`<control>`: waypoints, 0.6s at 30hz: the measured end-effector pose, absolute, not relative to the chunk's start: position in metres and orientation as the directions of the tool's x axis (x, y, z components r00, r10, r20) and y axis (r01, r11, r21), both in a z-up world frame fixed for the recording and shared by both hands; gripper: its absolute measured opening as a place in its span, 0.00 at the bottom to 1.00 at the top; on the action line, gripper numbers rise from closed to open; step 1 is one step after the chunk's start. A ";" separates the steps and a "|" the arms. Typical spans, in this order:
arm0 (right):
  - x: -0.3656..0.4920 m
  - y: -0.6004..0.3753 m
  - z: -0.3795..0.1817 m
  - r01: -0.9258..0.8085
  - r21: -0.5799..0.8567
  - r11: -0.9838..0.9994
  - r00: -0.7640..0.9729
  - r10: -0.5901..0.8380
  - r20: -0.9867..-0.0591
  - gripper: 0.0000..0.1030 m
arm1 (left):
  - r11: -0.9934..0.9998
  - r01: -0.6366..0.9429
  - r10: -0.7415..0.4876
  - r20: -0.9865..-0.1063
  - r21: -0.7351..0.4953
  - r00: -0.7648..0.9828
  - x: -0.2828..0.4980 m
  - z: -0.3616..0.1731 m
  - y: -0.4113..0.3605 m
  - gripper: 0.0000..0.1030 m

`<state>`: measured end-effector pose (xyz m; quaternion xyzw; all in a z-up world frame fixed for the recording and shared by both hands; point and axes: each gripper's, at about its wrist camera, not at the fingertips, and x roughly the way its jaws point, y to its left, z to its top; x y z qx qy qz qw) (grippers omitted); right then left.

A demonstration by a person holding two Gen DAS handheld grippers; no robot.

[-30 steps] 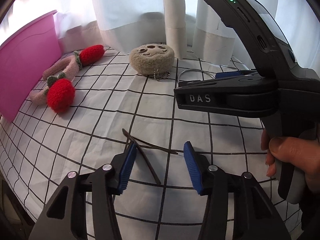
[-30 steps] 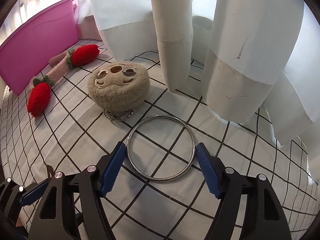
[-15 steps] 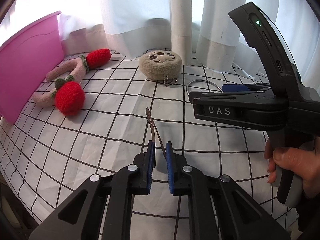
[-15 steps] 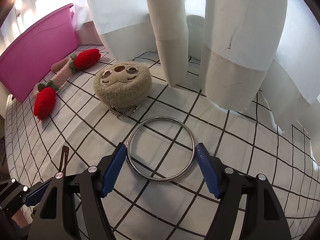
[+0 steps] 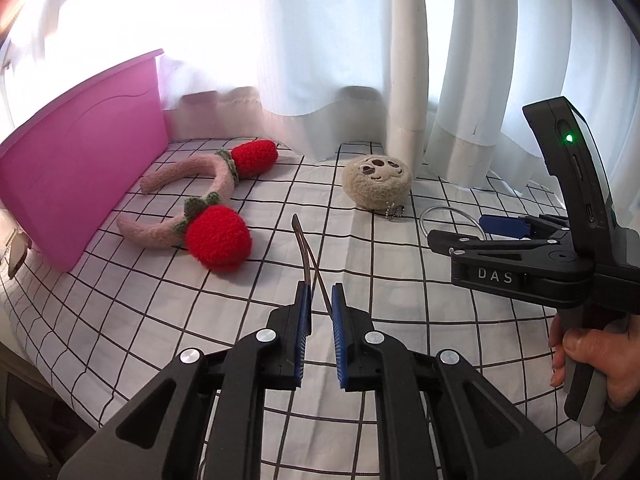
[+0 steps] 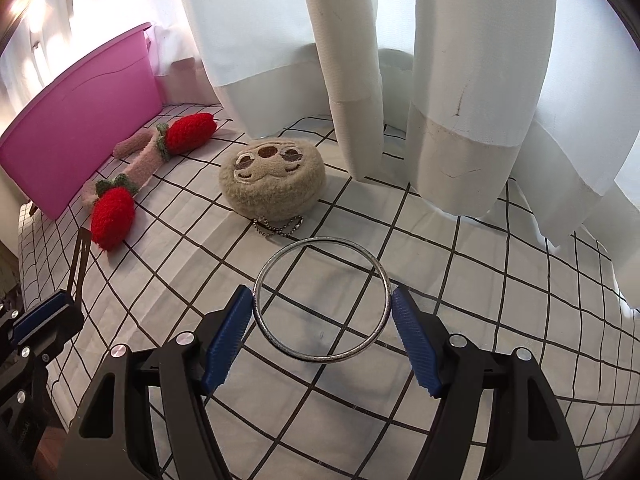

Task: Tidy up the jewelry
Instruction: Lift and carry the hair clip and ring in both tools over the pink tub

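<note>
Left wrist view: left gripper (image 5: 319, 308) clenched on a thin dark hair clip (image 5: 304, 248), lifted off the checked cloth (image 5: 120, 304). Beyond, right gripper (image 6: 322, 334) marked "DAS", pads against both sides of the silver bangle (image 6: 322, 298), raised above the cloth. Farther back: strawberry headband (image 5: 208, 216), plush keychain (image 5: 378, 182), pink bin (image 5: 80, 168), white curtains (image 5: 320, 60).

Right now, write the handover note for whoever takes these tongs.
Left tongs: shut on the thin dark hair clip, lifted off the checked cloth.
Right tongs: pads against the silver bangle on both sides.
Still on the cloth: strawberry headband, plush pouch.
Pink bin stands far left; its inside is not visible.
Left to do: stow the clip and bangle, then the rest.
</note>
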<state>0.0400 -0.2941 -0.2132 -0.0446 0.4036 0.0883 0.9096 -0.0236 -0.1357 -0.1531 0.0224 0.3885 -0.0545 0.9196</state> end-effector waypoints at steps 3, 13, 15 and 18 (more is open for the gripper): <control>0.036 -0.286 -0.208 -0.189 -0.004 0.982 0.666 0.125 -0.735 0.67 | 0.994 0.106 -0.067 -0.701 0.012 0.710 -0.022 -0.140 -0.120 0.12; 0.026 -0.237 -0.163 -0.202 -0.005 0.979 0.711 0.143 -0.689 0.67 | 0.997 0.072 -0.040 -0.640 0.025 0.767 -0.013 -0.086 -0.063 0.12; 0.026 -0.227 -0.151 -0.200 -0.006 0.980 0.724 0.144 -0.675 0.67 | 0.997 0.067 -0.035 -0.623 0.027 0.781 -0.011 -0.075 -0.052 0.12; 0.026 -0.209 -0.133 -0.200 -0.004 0.980 0.742 0.149 -0.653 0.67 | 0.998 0.059 -0.029 -0.598 0.031 0.801 -0.009 -0.060 -0.035 0.12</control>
